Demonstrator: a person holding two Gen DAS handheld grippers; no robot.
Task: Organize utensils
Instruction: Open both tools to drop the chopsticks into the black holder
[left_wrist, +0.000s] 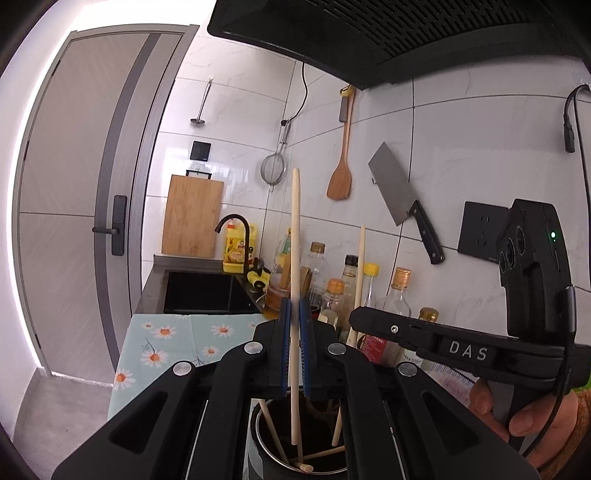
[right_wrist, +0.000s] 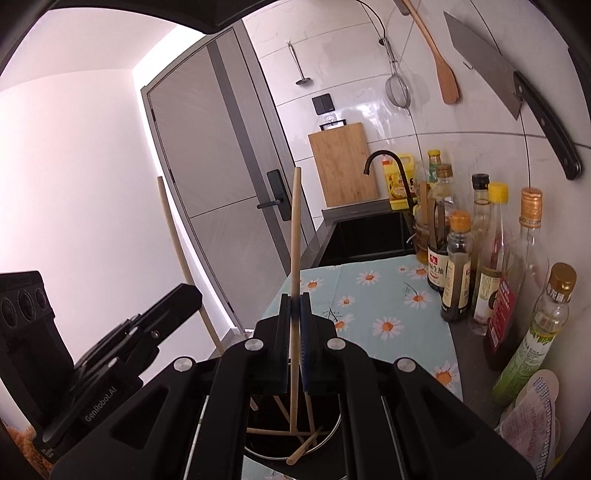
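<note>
Both claws point down over the metal cup on the desk. The left claw pinches one upright chopstick; the right claw clamps another chopstick, both tips inside the cup.

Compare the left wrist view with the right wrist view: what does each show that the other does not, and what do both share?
Left wrist only: the range hood, a wall socket, and the hand holding the right tongs.

Right wrist only: the left tongs seen from the side, and a foil packet at the lower right.

Both: a chopstick clamped upright in that view's own tongs above the holder, plus the cleaver, spatula, strainer, cutting board, faucet, bottles and daisy cloth.
</note>
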